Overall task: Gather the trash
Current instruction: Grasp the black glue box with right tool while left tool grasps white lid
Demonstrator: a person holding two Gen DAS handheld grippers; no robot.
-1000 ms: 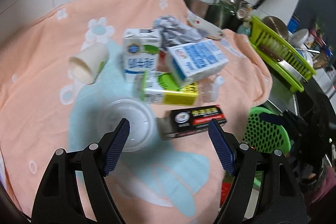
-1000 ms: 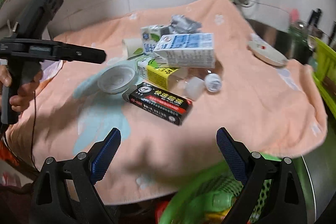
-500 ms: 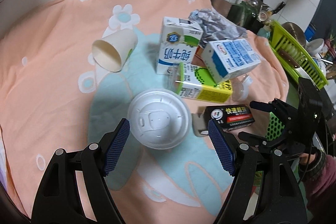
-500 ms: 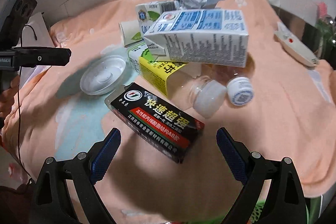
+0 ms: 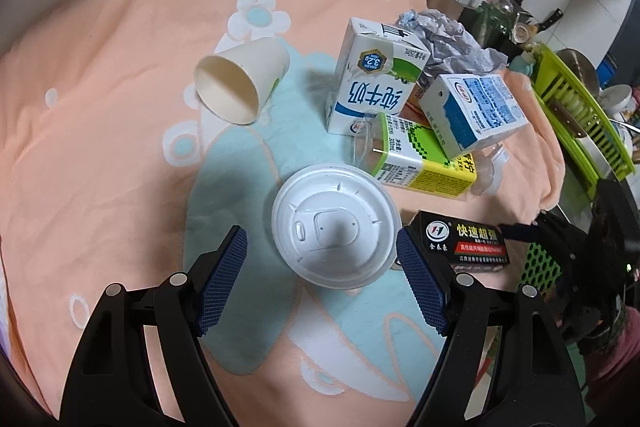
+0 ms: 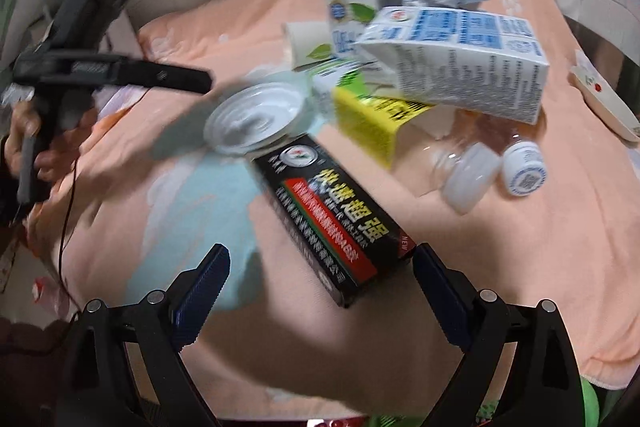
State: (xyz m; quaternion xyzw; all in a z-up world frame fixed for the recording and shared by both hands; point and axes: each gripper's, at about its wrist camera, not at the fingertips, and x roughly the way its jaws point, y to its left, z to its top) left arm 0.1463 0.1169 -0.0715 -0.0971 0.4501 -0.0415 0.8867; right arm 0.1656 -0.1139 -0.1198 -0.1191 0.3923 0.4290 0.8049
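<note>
Left wrist view:
Left gripper point(image 5: 322, 269): fingers spread wide, holding nothing; the blue pads stand either side of the white plastic lid point(image 5: 335, 225), clear of its rim.
White plastic lid: lying flat on the pale blue patch of the peach towel point(image 5: 100, 115).
Paper cup point(image 5: 240, 83): on its side, mouth toward the camera, up and left of the lid.
Green-and-white milk carton point(image 5: 370, 83): upright behind the lid, with crumpled paper point(image 5: 448, 41) behind it.
Blue-and-white carton point(image 5: 472, 111): tilted, resting on the yellow-and-green carton point(image 5: 420, 163), which lies flat just past the lid.
Black box point(image 5: 464, 241): just right of the lid, at the right finger's tip.
Green rack point(image 5: 580, 115): off the towel at the right edge.

Right wrist view (blurred):
Right gripper point(image 6: 320, 289): fingers wide apart, gripping nothing; the near end of the black box point(image 6: 332, 215) lies between the fingertips, and contact with the pads cannot be told.
Lid point(image 6: 256, 119): beyond the box's far end.
Left gripper point(image 6: 120, 73): held in a hand point(image 6: 24, 147) at the left, reaching over the towel toward the lid.
Clear bottle point(image 6: 468, 171) and small white bottle point(image 6: 524, 167): lying right of the box, below the blue-and-white carton point(image 6: 460, 59).
</note>
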